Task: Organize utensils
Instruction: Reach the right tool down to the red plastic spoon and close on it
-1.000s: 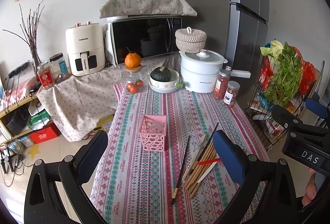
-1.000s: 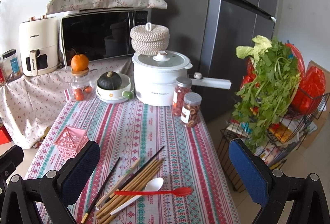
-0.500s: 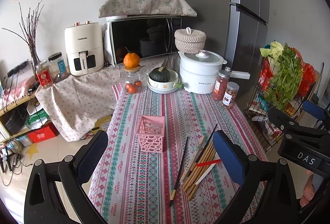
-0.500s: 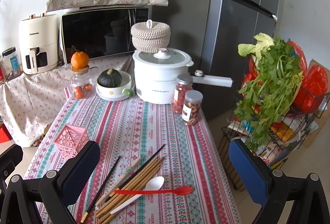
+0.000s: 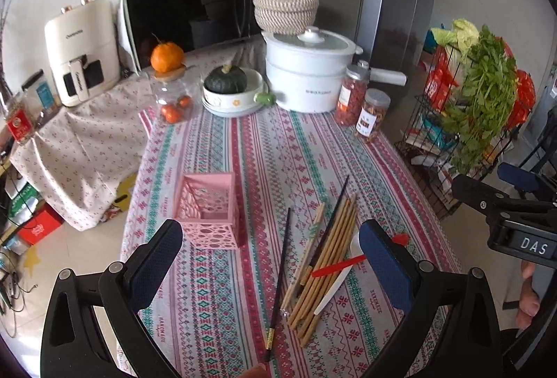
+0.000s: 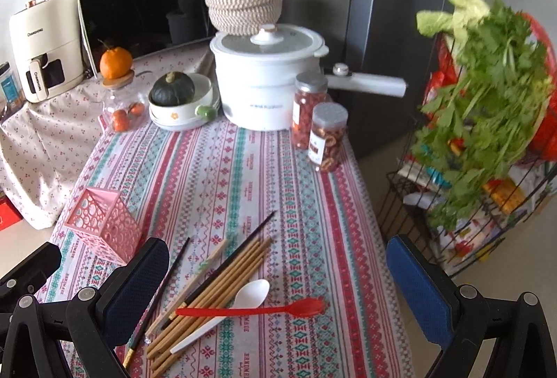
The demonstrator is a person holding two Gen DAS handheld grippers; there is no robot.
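A pink perforated utensil holder [image 5: 208,209] [image 6: 104,224] stands upright and empty on the striped tablecloth. To its right lie several wooden chopsticks [image 5: 327,259] [image 6: 222,287], black chopsticks [image 5: 282,273] [image 6: 160,294], a red spoon [image 6: 257,309] [image 5: 339,268] and a white spoon [image 6: 240,299]. My left gripper [image 5: 271,259] is open and empty, above the black chopstick. My right gripper [image 6: 278,277] is open and empty, above the spoons.
At the table's far end stand a white pot [image 5: 306,75], two snack jars [image 5: 363,106], a bowl with a green squash [image 5: 229,87] and a jar topped by an orange [image 5: 169,78]. A wire rack with greens [image 6: 487,120] stands right of the table.
Both grippers have moved forward and lower toward the table. The utensils and the pink holder now look closer. Nothing on the table has moved.
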